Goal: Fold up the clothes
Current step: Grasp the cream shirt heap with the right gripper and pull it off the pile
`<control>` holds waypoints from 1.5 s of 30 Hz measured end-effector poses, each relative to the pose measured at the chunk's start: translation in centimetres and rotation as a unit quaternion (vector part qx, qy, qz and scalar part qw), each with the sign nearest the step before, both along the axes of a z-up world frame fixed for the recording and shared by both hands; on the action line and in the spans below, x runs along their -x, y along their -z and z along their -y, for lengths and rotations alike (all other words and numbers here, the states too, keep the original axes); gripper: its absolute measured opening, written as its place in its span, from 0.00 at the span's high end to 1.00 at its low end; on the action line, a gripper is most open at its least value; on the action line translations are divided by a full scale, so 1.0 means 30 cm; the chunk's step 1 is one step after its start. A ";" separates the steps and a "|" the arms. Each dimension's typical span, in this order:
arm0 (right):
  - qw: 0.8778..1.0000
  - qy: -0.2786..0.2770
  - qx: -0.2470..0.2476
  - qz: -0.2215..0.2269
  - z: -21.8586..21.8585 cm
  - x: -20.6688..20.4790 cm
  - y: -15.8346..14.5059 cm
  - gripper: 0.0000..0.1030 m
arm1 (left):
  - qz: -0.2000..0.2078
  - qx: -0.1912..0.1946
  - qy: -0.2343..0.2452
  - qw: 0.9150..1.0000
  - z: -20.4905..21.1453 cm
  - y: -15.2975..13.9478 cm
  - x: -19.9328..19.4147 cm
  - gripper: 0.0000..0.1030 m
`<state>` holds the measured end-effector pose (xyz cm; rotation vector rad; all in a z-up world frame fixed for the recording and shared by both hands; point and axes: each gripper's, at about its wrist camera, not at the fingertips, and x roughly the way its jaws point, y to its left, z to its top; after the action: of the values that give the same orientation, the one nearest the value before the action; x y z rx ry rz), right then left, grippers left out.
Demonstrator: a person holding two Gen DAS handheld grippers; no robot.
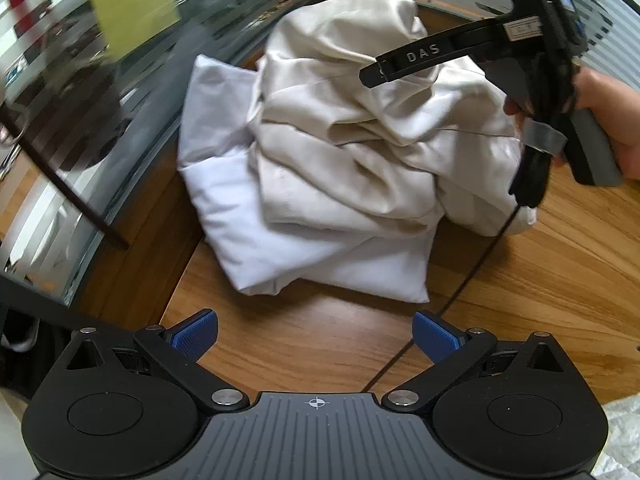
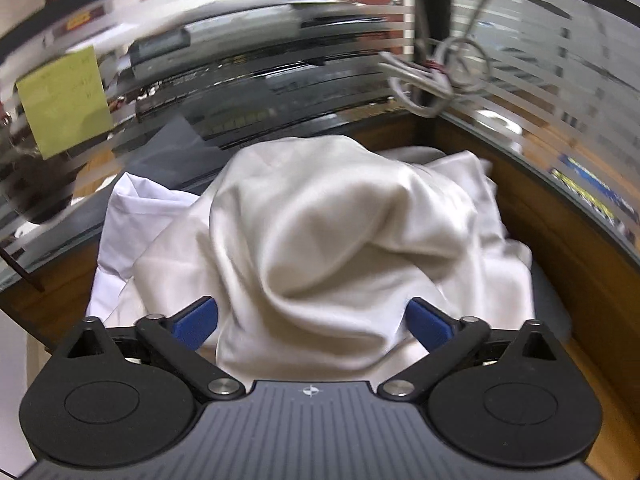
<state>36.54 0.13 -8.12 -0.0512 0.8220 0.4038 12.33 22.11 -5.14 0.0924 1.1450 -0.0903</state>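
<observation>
The cream garment [image 1: 352, 136] lies crumpled in a heap on top of a white garment [image 1: 248, 216], both on the wooden bench [image 1: 540, 280] near the corner where two glass partitions [image 1: 132, 92] meet. Taking that heap as landmark: the right gripper [image 2: 312, 320] is closest, its blue fingers [image 2: 428, 324] spread wide on either side of a cream fold just ahead of them, not pressing on it. The left gripper [image 1: 316, 336] hangs back over bare bench on the near side of the heap, its fingers likewise released and empty. The heap has no clear long axis. A thin black cable [image 1: 472, 272] crosses the bench beside the heap and could snag; the partitions crowd its far side.
</observation>
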 end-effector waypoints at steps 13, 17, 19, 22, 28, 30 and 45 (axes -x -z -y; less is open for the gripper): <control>1.000 0.021 0.004 -0.017 0.116 0.116 -0.005 0.97 | 0.003 0.036 -0.060 0.998 0.001 0.007 0.019 0.00; 0.998 0.060 -0.009 -0.020 0.252 0.259 -0.030 0.98 | 0.002 0.048 -0.062 0.997 0.059 0.007 0.045 0.00; 0.997 0.078 -0.010 -0.024 0.322 0.334 -0.035 0.98 | 0.002 0.056 -0.067 0.996 0.092 0.010 0.060 0.00; 0.994 0.107 -0.010 -0.034 0.437 0.461 -0.035 0.98 | -0.009 0.075 -0.076 0.994 0.147 0.017 0.082 0.00; 0.985 0.161 0.009 -0.060 0.690 0.727 -0.003 0.98 | -0.010 0.098 -0.070 0.993 0.281 0.029 0.140 0.00; 0.981 0.178 0.017 -0.072 0.772 0.814 0.018 0.98 | -0.008 0.096 -0.065 0.993 0.329 0.033 0.161 0.00; 0.954 0.244 0.055 -0.168 1.221 1.461 0.187 0.97 | -0.022 0.075 -0.003 0.997 0.689 0.105 0.316 0.00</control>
<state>-7.28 -36.50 -13.72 0.1203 1.1553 -0.1063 2.86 1.45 -8.30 -0.0463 1.1781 -0.1735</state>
